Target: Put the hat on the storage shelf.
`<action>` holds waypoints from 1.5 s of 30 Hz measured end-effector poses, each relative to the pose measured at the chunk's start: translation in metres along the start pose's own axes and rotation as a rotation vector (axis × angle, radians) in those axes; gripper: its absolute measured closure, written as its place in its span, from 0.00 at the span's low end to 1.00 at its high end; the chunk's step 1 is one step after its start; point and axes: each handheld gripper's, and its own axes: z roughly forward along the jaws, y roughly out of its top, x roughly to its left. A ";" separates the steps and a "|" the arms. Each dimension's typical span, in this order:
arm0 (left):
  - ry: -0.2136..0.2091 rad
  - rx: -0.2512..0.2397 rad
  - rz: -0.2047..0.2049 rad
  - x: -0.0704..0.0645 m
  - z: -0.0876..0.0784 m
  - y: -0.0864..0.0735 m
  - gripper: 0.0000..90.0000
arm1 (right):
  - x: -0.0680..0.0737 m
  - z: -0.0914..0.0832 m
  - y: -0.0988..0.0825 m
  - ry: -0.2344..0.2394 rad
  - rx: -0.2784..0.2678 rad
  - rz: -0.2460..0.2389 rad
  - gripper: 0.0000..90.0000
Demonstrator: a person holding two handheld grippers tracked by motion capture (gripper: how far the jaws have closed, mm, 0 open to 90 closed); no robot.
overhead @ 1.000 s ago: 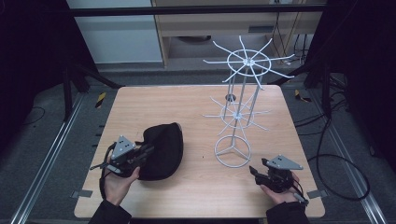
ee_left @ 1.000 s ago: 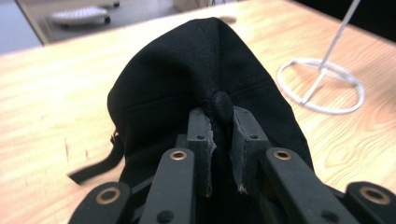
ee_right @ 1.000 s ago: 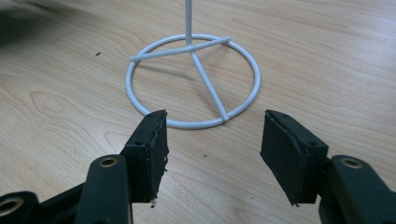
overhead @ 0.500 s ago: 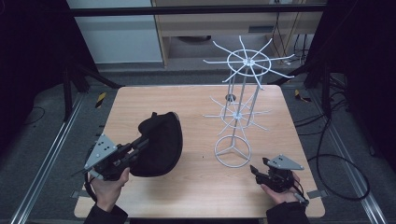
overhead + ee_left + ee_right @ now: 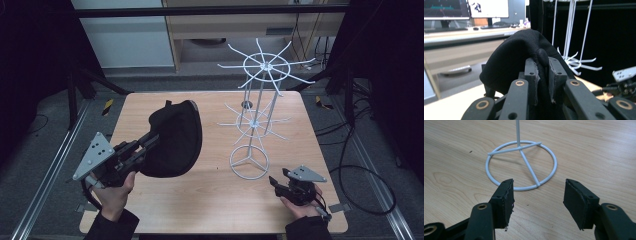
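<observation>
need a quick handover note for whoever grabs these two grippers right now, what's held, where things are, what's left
Left gripper: shut on a fold of the black cap, which it holds lifted off the wooden table, at the table's left half.
Right gripper: open, holding nothing, low over the table just in front of the stand's ring base.
White wire stand: upright right of centre, two tiers of prongs, nothing hanging on any of them.
Done: cap gripped and raised.
Left: probably carry the cap across and hang it on a prong; the right gripper looks placed to steady the base if needed.
</observation>
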 end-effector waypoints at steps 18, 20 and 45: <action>-0.033 -0.137 0.015 -0.003 0.015 0.047 0.87 | -0.001 0.001 0.000 -0.003 -0.001 -0.001 0.46; -0.031 -0.150 0.018 -0.002 0.016 0.051 0.88 | -0.001 0.001 0.000 -0.003 -0.003 -0.002 0.46; -0.087 -0.266 0.012 -0.011 0.046 0.105 0.87 | -0.003 0.001 0.000 -0.002 -0.001 0.006 0.46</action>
